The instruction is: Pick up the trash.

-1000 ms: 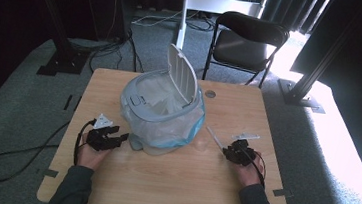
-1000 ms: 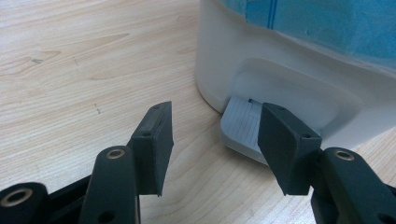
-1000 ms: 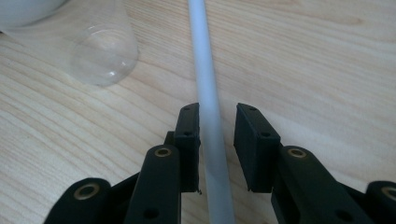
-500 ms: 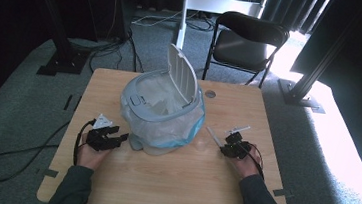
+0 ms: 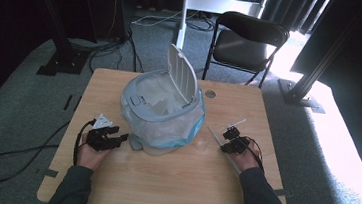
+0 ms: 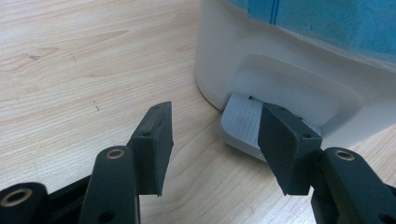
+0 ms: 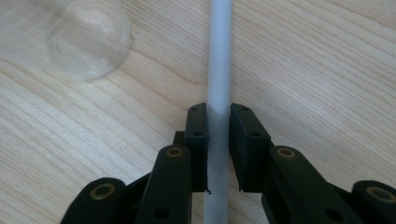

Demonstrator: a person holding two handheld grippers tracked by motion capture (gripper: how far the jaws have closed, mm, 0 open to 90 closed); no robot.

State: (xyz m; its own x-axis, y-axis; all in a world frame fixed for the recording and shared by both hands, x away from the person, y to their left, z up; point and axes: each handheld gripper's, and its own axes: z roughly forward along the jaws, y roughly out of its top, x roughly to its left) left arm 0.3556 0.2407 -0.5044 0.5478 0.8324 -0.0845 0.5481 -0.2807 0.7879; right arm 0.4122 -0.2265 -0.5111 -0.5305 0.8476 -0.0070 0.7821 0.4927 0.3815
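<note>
High view: a small white pedal bin (image 5: 163,113) stands near the middle of the wooden table (image 5: 171,181), its lid (image 5: 181,74) tipped up and a clear liner with a blue band (image 5: 194,128) draped over its rim. The left gripper (image 5: 115,138) rests just beside the bin's base, toward the table's left edge. Left gripper view has its 2 jaws spread wide with nothing between them; the right-hand pad (image 6: 285,149) sits over the bin's grey ribbed pedal (image 6: 243,123), and whether it touches I cannot tell.

The right gripper (image 5: 233,139) lies toward the table's right edge, well apart from the bin. In the right gripper view its 2 jaws have just been closing and now clamp a thin white straw (image 7: 218,60), which runs straight up between the pads. A clear plastic cup (image 7: 70,37) lies on its side on the wood, near the straw but apart from it.
</note>
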